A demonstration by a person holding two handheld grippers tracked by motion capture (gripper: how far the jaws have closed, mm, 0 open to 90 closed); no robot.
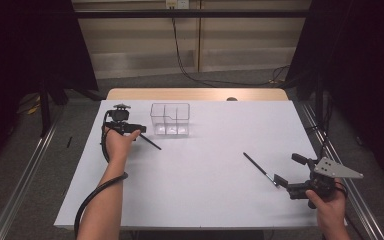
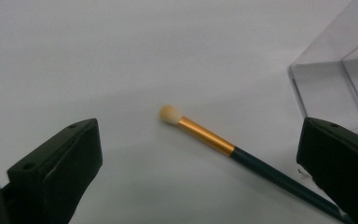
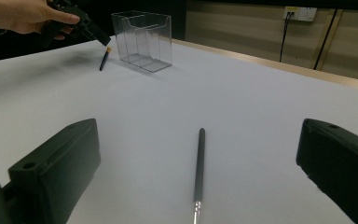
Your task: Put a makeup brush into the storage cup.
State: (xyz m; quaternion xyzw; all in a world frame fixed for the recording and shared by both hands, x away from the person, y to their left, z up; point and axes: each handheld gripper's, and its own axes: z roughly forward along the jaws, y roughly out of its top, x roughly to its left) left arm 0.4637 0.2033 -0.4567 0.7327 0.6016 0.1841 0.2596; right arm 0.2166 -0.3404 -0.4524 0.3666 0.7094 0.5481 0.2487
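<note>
Small make-up brush with cream bristle tip, gold metal ferrule and dark handle [image 2: 205,135]: lies flat on the white table top [image 1: 205,175], in the left half of the high view, just lower left of the clear box; in the left gripper view it runs from centre frame to the lower right corner, bristle tip toward the centre.
Second brush, slim dark handle with a silver ferrule [image 3: 199,168]: lies flat on the same surface, right of centre in the high view, slanting from upper left to lower right; in the right gripper view it sits at bottom centre, handle end pointing up the frame.
Left gripper [image 1: 130,129]: held in a hand at the left of the high view, jaws spread wide, nothing between them gripped; in its own view the brush lies between the two black jaws with a gap on each side, the handle passing close under the right-hand jaw.
Right gripper [image 1: 286,184]: held in a hand at the lower right of the high view, jaws spread wide, gripping nothing; in its own view the dark handle lies between the jaws, clear of both. In the high view the ferrule end lies just beside the jaw tips; contact cannot be determined.
Clear plastic box with inner dividers [image 1: 170,119]: stands upright, upper centre-left of the high view, just beside the left gripper.
Separation: the two brushes lie well apart.
</note>
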